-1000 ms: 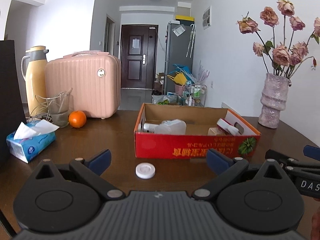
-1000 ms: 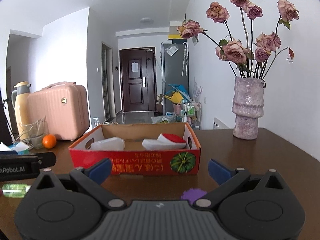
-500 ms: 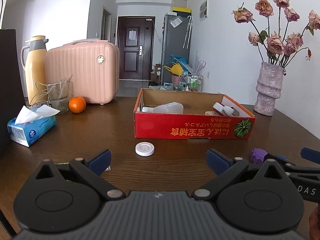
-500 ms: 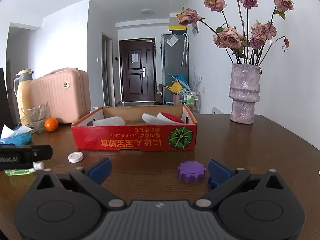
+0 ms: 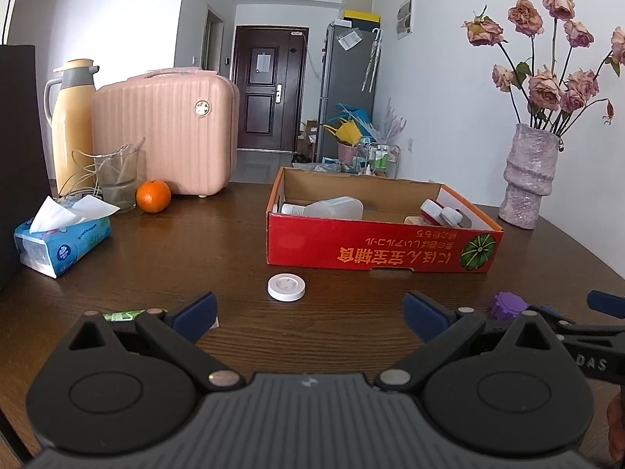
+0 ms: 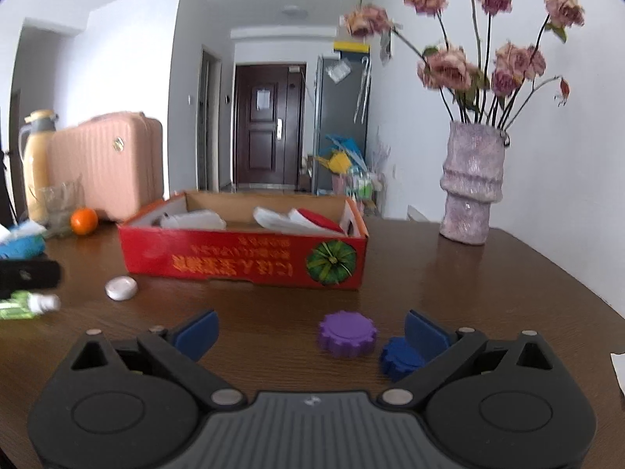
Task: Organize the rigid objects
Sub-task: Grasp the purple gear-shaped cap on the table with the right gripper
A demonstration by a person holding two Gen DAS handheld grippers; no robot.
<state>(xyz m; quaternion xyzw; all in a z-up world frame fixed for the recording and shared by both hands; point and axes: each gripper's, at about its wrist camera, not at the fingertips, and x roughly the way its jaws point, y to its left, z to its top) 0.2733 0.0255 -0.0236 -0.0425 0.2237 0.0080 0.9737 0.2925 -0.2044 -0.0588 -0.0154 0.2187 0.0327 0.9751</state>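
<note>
A red cardboard box with bottles inside stands mid-table. A white round cap lies in front of it. A purple gear-shaped lid and a blue gear-shaped lid lie close before my right gripper, which is open and empty; the blue lid is by its right finger. A small green bottle lies by my left gripper, also open and empty, just behind the white cap.
A pink case, yellow thermos, glass, orange and tissue pack stand at the back left. A vase of dried roses stands at the back right.
Both grippers have pulled back from the box and risen. The purple and blue lids and the green bottle have come into view near the fingers.
</note>
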